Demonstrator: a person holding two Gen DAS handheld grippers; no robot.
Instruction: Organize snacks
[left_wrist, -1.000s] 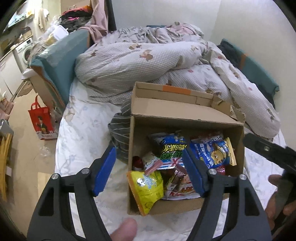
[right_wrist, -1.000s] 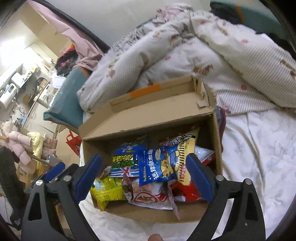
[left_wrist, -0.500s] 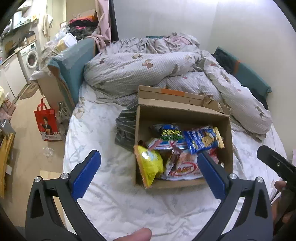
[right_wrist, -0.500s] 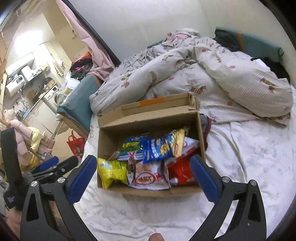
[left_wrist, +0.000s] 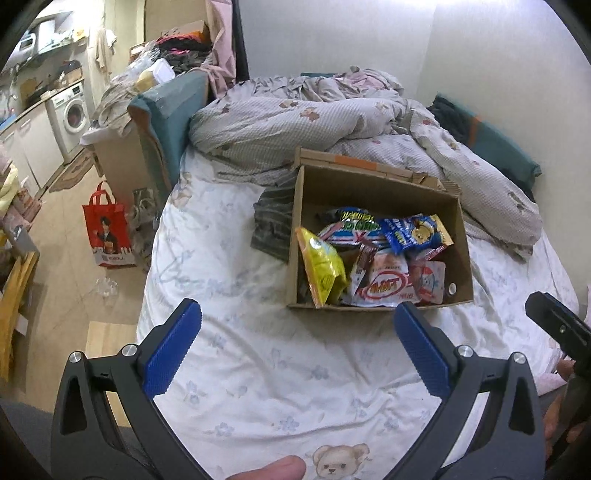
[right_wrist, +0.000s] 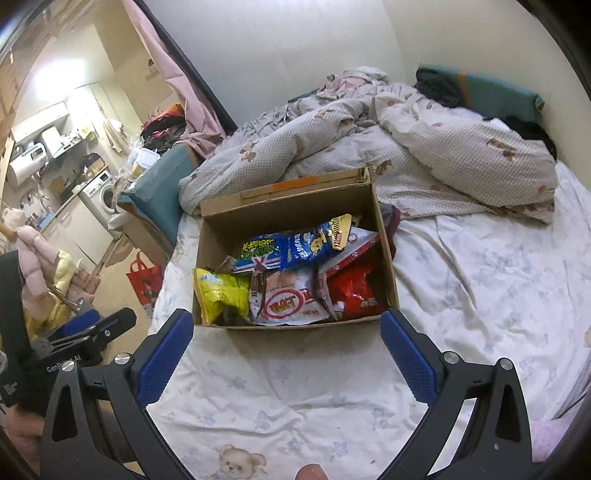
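Note:
An open cardboard box (left_wrist: 384, 184) stands on the bed and holds several snack bags: a yellow bag (left_wrist: 323, 267), a blue bag (left_wrist: 415, 232), a white bag with a red logo (left_wrist: 384, 284). The box also shows in the right wrist view (right_wrist: 295, 203), with a red bag (right_wrist: 352, 290) at its right. My left gripper (left_wrist: 297, 347) is open and empty, above the sheet in front of the box. My right gripper (right_wrist: 286, 349) is open and empty, also in front of the box.
A crumpled grey quilt (left_wrist: 295, 122) lies behind the box. A dark striped cloth (left_wrist: 273, 225) lies left of the box. The white floral sheet (left_wrist: 258, 369) covers the bed. A red tote bag (left_wrist: 107, 229) stands on the floor left of the bed.
Both grippers have drawn back and up from the box, which now looks smaller and farther. Both jaws have opened wider.

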